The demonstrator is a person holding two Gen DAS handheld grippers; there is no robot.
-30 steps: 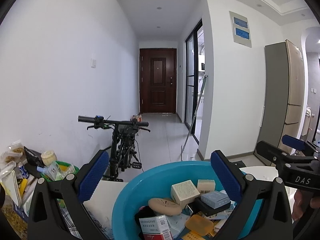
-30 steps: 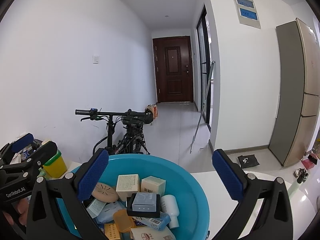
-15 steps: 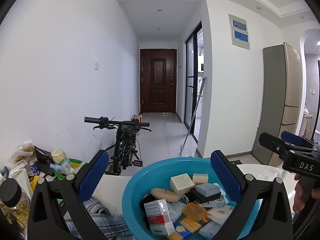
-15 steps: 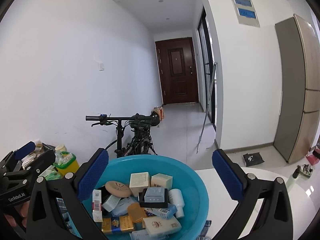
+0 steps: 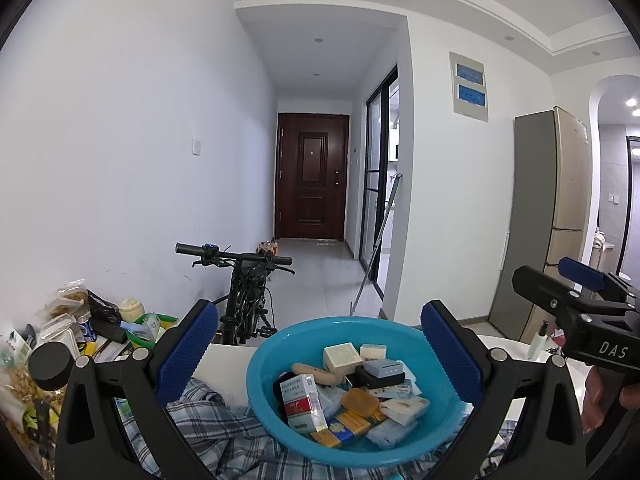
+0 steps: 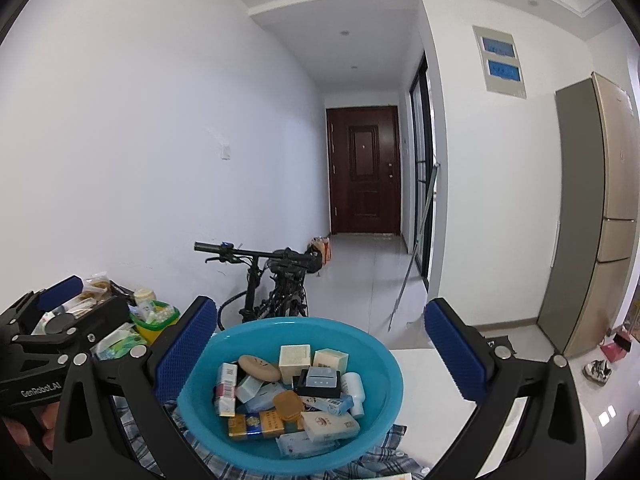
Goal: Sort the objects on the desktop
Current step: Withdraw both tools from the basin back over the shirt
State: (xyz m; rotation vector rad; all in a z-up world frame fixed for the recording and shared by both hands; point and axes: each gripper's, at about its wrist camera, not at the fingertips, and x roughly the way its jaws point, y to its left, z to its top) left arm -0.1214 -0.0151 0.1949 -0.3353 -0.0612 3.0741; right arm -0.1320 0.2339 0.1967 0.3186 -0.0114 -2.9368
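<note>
A blue plastic basin (image 5: 264,364) (image 6: 384,364) sits on a checked cloth (image 5: 208,412) on the white table. It holds several small things: a red-and-white cigarette pack (image 5: 301,400), cream boxes (image 6: 295,358), a tan oval soap (image 6: 259,367), an orange soap (image 5: 359,401), a white bottle (image 6: 354,388). My left gripper (image 5: 320,340) is open and empty, above and behind the basin. My right gripper (image 6: 320,340) is open and empty, likewise over the basin. Each gripper shows at the edge of the other's view.
Snack bags, a black-lidded jar (image 5: 50,364) and a green tub (image 6: 154,320) crowd the table's left end. A bicycle (image 5: 244,292) stands behind the table by the wall. A fridge (image 6: 592,216) is at the right.
Both grippers have risen and drawn back from the basin, so it looks smaller and lower in view and more of the cloth and clutter shows. Both stay open.
</note>
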